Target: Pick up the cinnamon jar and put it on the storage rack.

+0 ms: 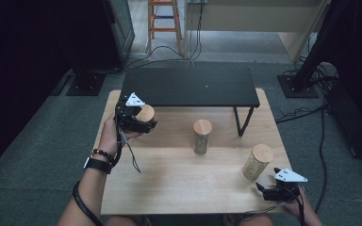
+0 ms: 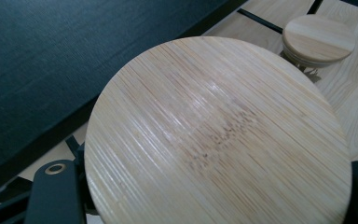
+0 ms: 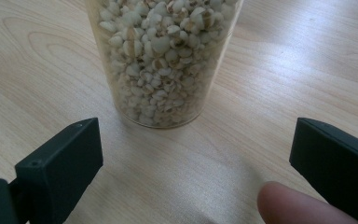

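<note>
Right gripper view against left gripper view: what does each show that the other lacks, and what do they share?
Right gripper view: a clear jar of pale grains standing on the table just ahead of the right gripper, whose fingers are wide apart and short of it, plus a fingertip at the bottom edge.

Left gripper view: a round bamboo lid seen from above between the left gripper's fingers, which are shut on that jar, the black shelf, and a second lidded jar farther off.

Both: the light wooden tabletop.
</note>
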